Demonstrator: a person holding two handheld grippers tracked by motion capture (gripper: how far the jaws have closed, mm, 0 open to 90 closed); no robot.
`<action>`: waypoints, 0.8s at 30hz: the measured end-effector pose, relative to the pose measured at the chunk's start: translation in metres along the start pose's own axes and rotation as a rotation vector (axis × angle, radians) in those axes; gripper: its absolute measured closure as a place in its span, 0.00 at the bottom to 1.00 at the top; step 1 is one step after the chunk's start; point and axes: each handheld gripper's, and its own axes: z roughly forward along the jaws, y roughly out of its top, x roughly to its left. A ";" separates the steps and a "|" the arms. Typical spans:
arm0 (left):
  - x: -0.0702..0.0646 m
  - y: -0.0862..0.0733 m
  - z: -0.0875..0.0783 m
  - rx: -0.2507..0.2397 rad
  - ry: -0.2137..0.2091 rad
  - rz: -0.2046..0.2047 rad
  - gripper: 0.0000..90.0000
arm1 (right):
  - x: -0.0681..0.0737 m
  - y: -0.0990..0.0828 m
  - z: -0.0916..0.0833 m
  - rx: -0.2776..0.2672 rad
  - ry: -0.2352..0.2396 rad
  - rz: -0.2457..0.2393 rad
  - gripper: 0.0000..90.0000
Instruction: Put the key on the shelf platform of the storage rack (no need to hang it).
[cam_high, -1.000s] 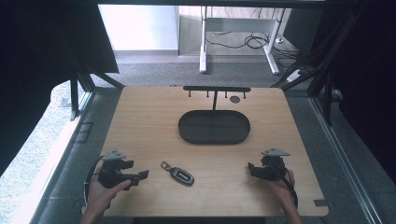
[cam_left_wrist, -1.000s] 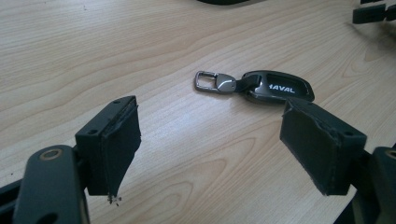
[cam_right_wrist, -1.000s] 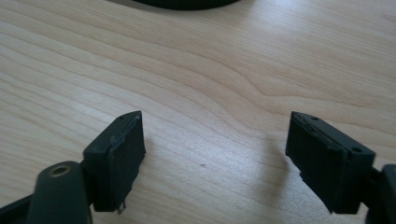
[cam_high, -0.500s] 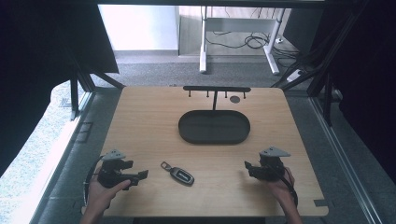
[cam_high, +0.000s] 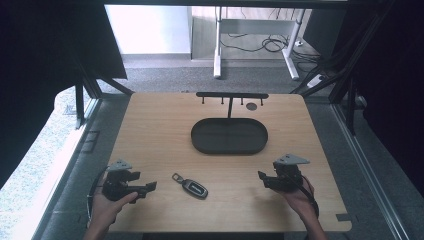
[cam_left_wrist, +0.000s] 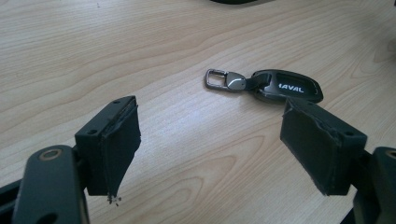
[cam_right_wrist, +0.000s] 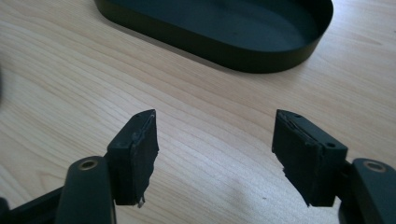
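Key fob (cam_high: 194, 188) on bare table (cam_high: 160, 130), oval tray (cam_high: 229, 136) well beyond, nothing between

Black oval tray (cam_high: 229, 148), hook rack (cam_high: 232, 95) behind.

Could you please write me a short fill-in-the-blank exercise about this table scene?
1. The car key fob lies flat on the ______ table.
2. Of the two tools, the fob lies nearer the ______ one.
3. The dark oval tray holds ______.
4. The right tool has its jaws apart with ______ between them.

Missing words: wooden; left; nothing; nothing
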 end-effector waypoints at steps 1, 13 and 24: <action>0.000 0.000 0.000 0.000 0.000 -0.001 0.22 | 0.001 0.003 -0.002 -0.001 0.004 -0.001 0.37; -0.001 0.000 0.004 0.012 -0.004 0.007 0.22 | 0.021 0.036 -0.006 0.043 0.058 -0.104 0.43; -0.002 0.000 0.005 0.012 -0.005 0.007 0.22 | 0.047 0.056 0.004 0.096 0.130 -0.191 0.44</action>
